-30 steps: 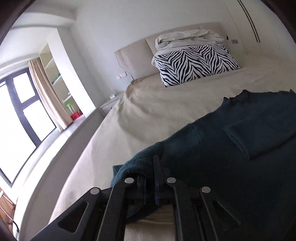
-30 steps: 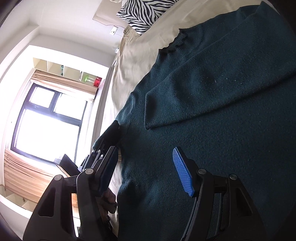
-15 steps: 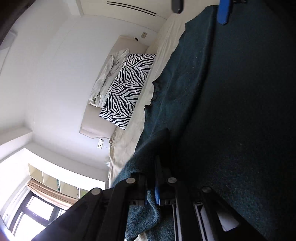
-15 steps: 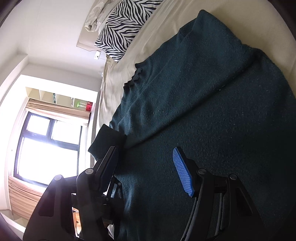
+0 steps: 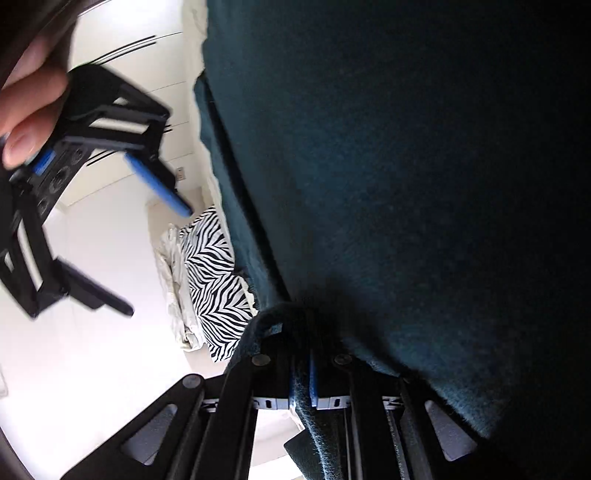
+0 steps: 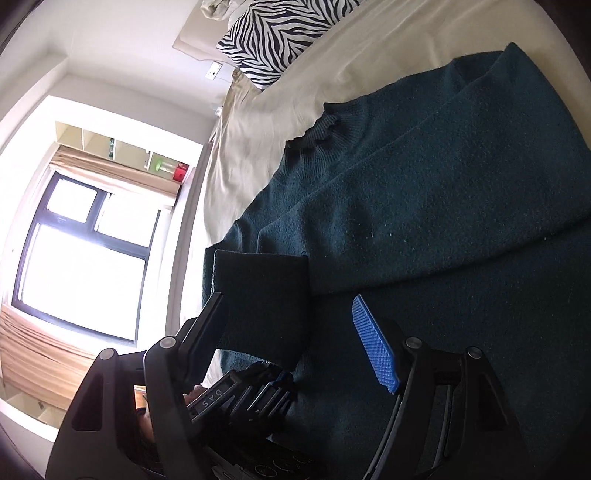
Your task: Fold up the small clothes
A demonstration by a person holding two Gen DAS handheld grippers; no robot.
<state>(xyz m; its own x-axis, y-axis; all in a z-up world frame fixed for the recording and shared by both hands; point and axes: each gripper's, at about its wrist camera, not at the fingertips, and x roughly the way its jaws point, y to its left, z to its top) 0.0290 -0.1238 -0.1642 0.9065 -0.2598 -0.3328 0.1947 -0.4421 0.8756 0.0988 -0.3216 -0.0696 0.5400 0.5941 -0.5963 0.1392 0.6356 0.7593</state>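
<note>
A dark teal knit sweater (image 6: 424,206) lies spread on the beige bed (image 6: 295,85), one sleeve folded across its body. My left gripper (image 5: 303,354) is shut on the sweater's left sleeve cuff (image 5: 280,321) and holds it lifted over the body; the sweater (image 5: 406,166) fills that view. The lifted cuff (image 6: 258,295) and the left gripper's body (image 6: 236,398) show in the right wrist view. My right gripper (image 6: 291,332) is open and empty, just above the sweater; it also shows in the left wrist view (image 5: 155,254).
A zebra-print pillow (image 6: 288,33) and a crumpled white cloth (image 5: 173,280) lie at the headboard. A window with curtains (image 6: 81,258) and wall shelves (image 6: 122,147) are on the left. Bare beige sheet lies beyond the sweater's collar (image 6: 314,129).
My left gripper has carried the sleeve cuff up and over toward the sweater's body, its view rolling strongly. My right gripper stayed open and shifted over the sweater.
</note>
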